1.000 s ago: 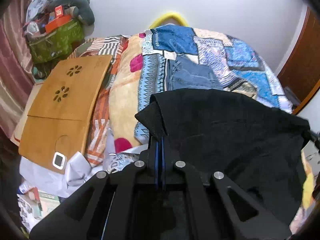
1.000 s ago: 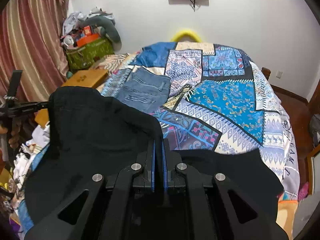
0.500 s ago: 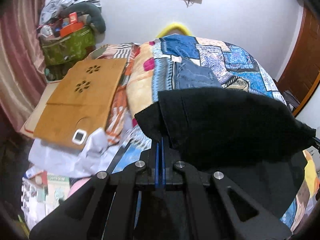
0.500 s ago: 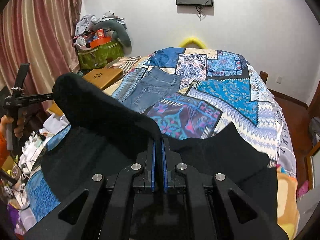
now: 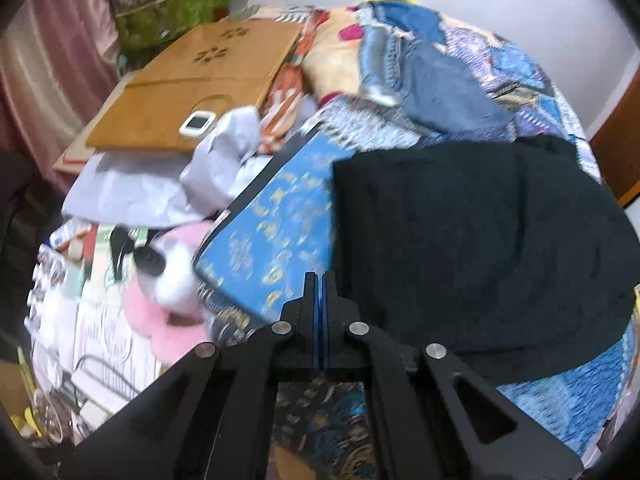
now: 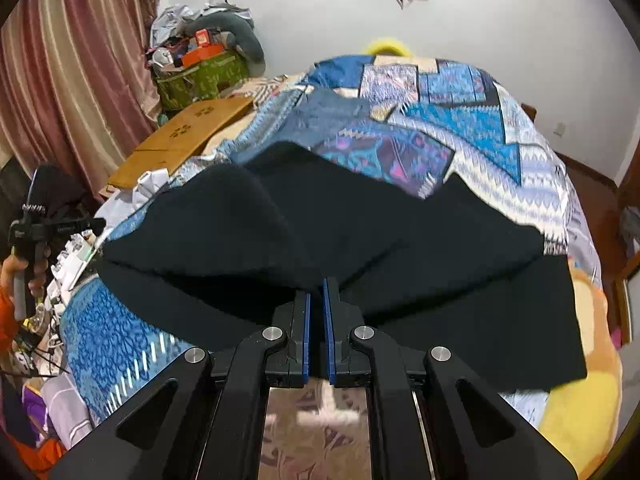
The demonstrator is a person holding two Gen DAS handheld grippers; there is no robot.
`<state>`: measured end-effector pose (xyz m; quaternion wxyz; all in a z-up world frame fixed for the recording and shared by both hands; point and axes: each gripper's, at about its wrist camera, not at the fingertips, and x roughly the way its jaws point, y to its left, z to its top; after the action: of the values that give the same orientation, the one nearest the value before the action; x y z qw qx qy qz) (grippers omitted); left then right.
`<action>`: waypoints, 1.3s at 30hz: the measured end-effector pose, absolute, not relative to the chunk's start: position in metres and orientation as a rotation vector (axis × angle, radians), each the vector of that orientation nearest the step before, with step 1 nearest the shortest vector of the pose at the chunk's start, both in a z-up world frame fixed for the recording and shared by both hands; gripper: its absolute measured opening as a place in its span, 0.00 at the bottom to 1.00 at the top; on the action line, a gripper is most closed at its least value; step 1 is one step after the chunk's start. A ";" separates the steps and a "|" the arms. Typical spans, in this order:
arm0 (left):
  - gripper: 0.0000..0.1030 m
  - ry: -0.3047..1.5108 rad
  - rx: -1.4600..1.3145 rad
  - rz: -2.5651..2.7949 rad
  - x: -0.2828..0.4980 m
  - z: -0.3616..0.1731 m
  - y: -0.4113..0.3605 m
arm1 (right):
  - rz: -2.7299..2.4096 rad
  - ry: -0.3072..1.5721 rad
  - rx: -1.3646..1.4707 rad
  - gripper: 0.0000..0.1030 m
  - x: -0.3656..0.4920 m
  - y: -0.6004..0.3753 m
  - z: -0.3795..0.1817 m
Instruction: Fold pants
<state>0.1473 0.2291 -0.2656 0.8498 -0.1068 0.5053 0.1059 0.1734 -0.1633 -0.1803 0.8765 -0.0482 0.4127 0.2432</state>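
The black pants lie folded on the patterned bedspread, one layer over another. They also show in the left wrist view at the right. My left gripper is shut and empty, just left of the pants' near corner, over blue fabric. My right gripper has its jaws slightly apart at the pants' near edge, and nothing shows between the pads. My left gripper also shows at the far left of the right wrist view, held in a hand.
Folded blue jeans lie further up the bed. A wooden lap desk with a small white device sits left of the bed. White paper, a pink plush and clutter lie below it. A green bag stands by the curtain.
Both grippers lowered the lifted pants edge onto the bed and let it go. The left gripper moved back and left off the pants. The right jaws opened slightly.
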 end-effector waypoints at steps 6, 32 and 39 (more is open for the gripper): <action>0.03 1.029 -0.184 0.232 0.148 -0.247 0.221 | 0.498 0.859 -0.105 0.08 0.166 -0.165 -0.174; 0.94 0.857 0.024 0.005 0.285 -0.180 0.081 | 0.308 0.841 0.002 0.63 0.286 -0.241 -0.157; 0.94 0.867 0.056 -0.003 0.325 -0.198 0.067 | 0.308 0.941 0.014 0.63 0.350 -0.244 -0.192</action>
<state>0.3254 0.0670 -0.1984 0.9071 0.0272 0.4200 -0.0017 0.3500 -0.2441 -0.1921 0.8800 0.0066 0.4513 0.1477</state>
